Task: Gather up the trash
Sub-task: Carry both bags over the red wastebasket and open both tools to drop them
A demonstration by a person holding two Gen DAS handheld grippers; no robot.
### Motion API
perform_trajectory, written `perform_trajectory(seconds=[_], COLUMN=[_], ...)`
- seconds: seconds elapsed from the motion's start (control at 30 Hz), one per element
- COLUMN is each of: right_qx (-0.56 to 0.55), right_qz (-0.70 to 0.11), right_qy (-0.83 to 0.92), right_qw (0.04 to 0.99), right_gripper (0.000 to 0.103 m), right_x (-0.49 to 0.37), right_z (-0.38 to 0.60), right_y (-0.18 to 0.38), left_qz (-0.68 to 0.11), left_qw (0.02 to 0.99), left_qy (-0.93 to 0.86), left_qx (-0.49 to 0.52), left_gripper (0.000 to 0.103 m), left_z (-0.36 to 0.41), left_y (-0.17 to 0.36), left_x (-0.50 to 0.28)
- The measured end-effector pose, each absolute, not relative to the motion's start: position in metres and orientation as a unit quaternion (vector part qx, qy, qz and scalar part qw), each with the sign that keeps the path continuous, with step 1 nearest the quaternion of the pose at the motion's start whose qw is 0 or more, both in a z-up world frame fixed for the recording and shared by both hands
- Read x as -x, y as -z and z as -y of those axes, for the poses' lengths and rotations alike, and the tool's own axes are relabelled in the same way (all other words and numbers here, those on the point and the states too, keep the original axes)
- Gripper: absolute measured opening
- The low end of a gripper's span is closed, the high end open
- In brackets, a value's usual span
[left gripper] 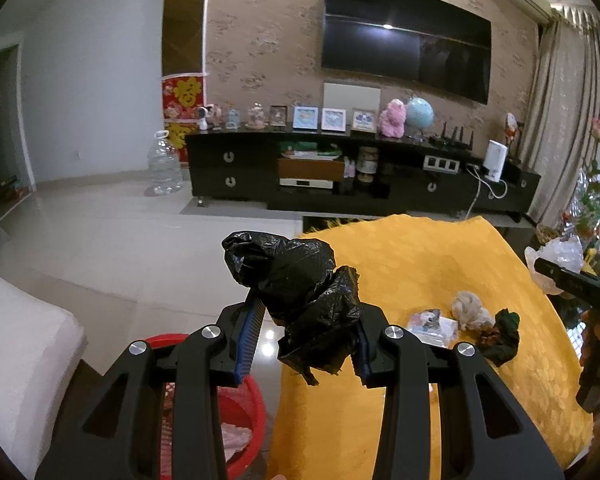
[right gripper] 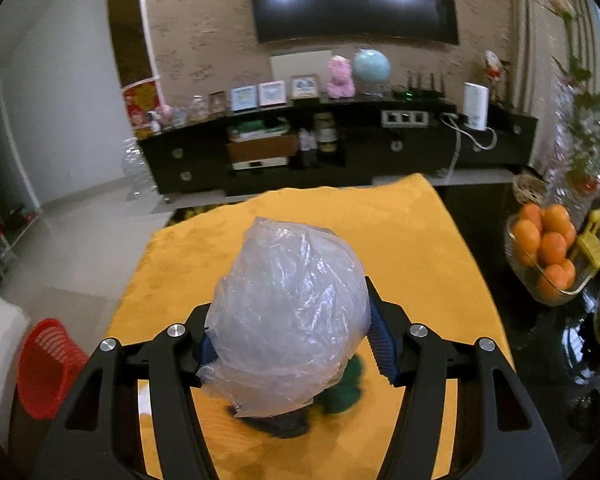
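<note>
No brand or label reads clearly anywhere. The red wall hanging [left gripper: 182, 98] by the doorway carries gold characters, too distorted to make out. A small printed packet [left gripper: 431, 322] on the desk shows a picture, text illegible.

Left tool [left gripper: 306, 334]: closed on a crumpled black plastic bag [left gripper: 300, 292], glossy and creased, wadded into a lump with a ragged tail hanging below the fingers. It is held in the air over the left edge of the yellow cloth [left gripper: 420, 272] that covers the desk. Red slatted basket [left gripper: 240, 408] sits on the floor below, just left of the desk, with some pale scrap inside.

Right tool [right gripper: 290, 344]: closed on a clear plastic bag [right gripper: 288, 316], cloudy and wrinkled, puffed into a round ball wider than the fingers' gap. Held above the cloth, near its front.

Still on the cloth: a beige paper wad [left gripper: 470, 308], a dark green crumpled scrap [left gripper: 500, 336] just beside it, and the packet. In the right wrist view the green scrap is blurred beneath the clear bag, possibly with something dark next to it.

Bowl of oranges [right gripper: 548, 252] on the dark desk surface to the right.
</note>
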State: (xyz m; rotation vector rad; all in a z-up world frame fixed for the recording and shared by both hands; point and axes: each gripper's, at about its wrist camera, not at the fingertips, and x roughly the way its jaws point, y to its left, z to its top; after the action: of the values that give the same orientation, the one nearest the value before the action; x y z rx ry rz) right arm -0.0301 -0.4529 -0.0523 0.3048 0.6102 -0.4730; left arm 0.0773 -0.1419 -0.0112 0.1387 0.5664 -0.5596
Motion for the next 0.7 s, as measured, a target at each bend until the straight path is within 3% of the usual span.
perform_trajectory(seconds=[0.7], right_qx=[-0.103], right_qz=[-0.306], right_qy=[0.04], right_qw=[0.946], right_gripper=[0.058], right_x=[-0.042], right_z=[0.265], right_y=[0.034], left_qz=[-0.296], left_qw=[0.942], left_qy=[0.152], left_qx=[-0.038], left_gripper=[0.037], left_z=[0.015], left_y=[0.012], left_x=[-0.084])
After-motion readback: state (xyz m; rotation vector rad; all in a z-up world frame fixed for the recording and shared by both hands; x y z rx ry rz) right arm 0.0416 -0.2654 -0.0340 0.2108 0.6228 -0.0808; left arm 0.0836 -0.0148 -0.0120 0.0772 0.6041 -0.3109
